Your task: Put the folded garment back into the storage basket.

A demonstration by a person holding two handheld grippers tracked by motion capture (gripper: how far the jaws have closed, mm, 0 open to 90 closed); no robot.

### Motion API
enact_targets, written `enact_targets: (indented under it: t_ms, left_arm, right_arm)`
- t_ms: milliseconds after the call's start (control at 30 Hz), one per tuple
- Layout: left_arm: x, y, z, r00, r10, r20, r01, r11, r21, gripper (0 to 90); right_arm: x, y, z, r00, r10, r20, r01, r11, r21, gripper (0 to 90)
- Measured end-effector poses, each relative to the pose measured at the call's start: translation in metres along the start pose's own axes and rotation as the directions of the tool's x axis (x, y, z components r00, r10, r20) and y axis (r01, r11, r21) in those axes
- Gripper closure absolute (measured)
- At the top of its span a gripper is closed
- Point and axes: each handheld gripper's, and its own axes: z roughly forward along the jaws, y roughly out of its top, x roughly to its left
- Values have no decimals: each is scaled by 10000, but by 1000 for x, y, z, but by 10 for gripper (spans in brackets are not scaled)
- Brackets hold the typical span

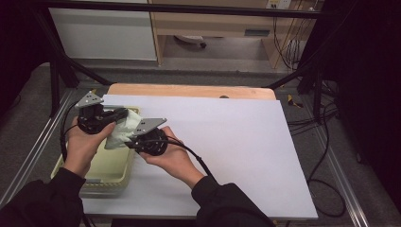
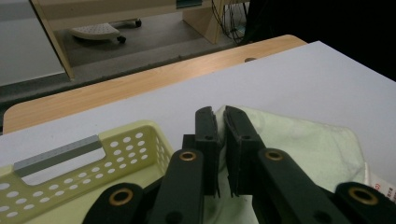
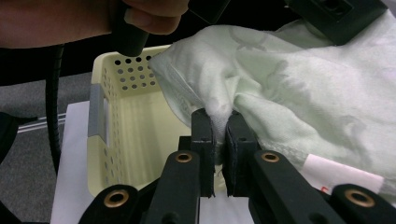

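Observation:
A pale green cloth hangs between both grippers above the right rim of a pale yellow perforated basket at the table's left. My left gripper is shut on the cloth's far edge; in the left gripper view its jaws pinch the cloth. My right gripper is shut on the near part, and a fold of cloth is squeezed between its jaws. A white label shows at the cloth's lower edge.
The basket is bare inside and has grey handle slots. A white sheet covers the wooden table. Black frame bars and cables run along both sides of the table.

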Motion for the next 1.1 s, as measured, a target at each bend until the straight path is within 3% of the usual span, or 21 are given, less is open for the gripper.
enact_targets:
  t_ms: [1100]
  left_arm:
    - [12,-2,-6,9997,-154,-175,153,9999,-28,844]
  right_arm:
    - [5,6,21,10000,12,6,-12,10000,-70,848]
